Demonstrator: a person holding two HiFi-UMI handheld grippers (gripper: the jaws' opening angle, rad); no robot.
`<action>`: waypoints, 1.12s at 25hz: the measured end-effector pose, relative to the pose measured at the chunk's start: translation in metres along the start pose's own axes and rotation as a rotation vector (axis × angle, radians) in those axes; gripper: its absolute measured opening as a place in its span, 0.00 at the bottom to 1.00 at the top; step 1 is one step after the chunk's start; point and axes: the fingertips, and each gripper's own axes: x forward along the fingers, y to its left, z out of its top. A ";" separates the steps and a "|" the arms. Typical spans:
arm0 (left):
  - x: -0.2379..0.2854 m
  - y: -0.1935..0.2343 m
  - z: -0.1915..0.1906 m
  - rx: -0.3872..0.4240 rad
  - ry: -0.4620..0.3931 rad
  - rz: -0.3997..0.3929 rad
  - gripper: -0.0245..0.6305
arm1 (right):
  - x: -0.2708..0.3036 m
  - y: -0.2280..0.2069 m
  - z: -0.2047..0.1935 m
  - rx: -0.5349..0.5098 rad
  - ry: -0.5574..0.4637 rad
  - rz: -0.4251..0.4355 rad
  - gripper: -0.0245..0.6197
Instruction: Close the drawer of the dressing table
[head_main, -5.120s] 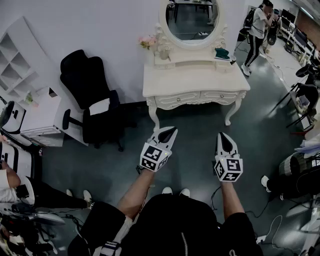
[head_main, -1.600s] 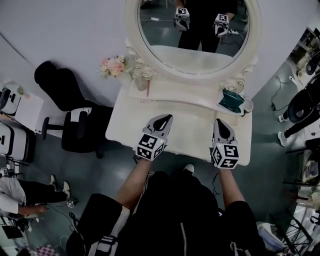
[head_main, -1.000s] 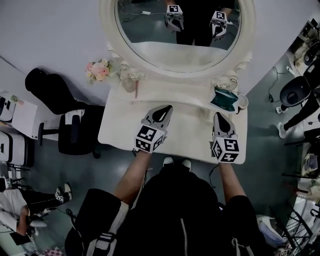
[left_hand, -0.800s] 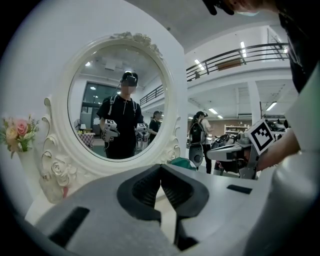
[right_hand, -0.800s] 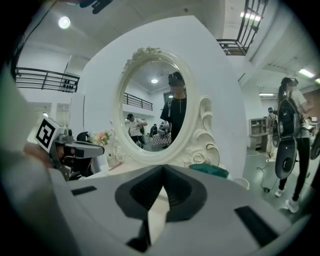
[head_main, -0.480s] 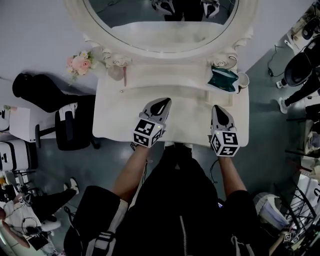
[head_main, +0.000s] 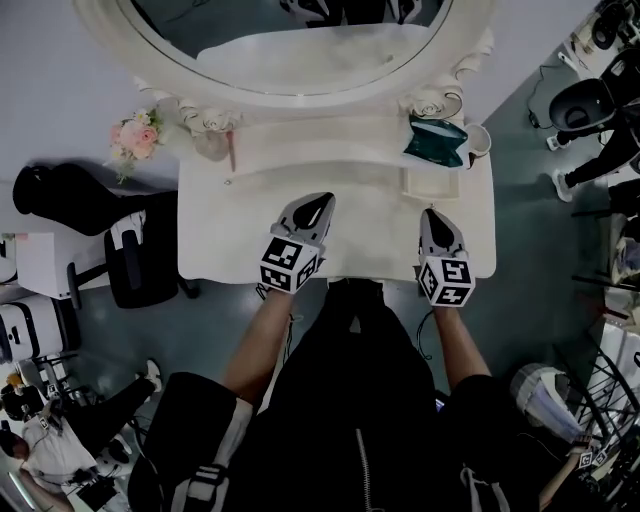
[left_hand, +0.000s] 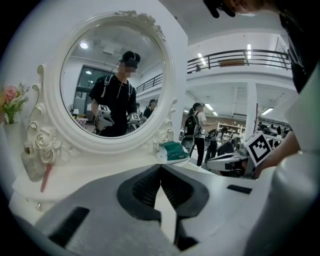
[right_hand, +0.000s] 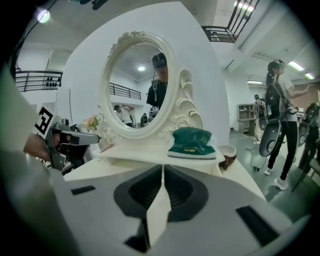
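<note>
Approach step: the left gripper (head_main: 320, 200) and the right gripper (head_main: 436, 216) hover over the tabletop (head_main: 225, 235), jaws pressed together and holding nothing. The drawer is hidden, presumably below the jaws under the front edge. The next move probably calls for lowering them to its front and pushing.

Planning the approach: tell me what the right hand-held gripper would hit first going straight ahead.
Likely the raised shelf, just left of the green pack. The right hand-held gripper tilts slightly down, so the tabletop could come first; depth is unclear.
</note>
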 end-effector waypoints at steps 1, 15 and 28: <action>0.000 0.001 0.000 -0.001 0.001 0.001 0.04 | 0.000 -0.003 -0.004 0.005 0.005 -0.006 0.08; -0.005 0.016 -0.001 -0.017 0.009 0.043 0.04 | 0.014 -0.034 -0.047 0.077 0.106 -0.081 0.25; -0.013 0.036 -0.008 -0.033 0.031 0.097 0.04 | 0.043 -0.068 -0.101 0.192 0.253 -0.161 0.27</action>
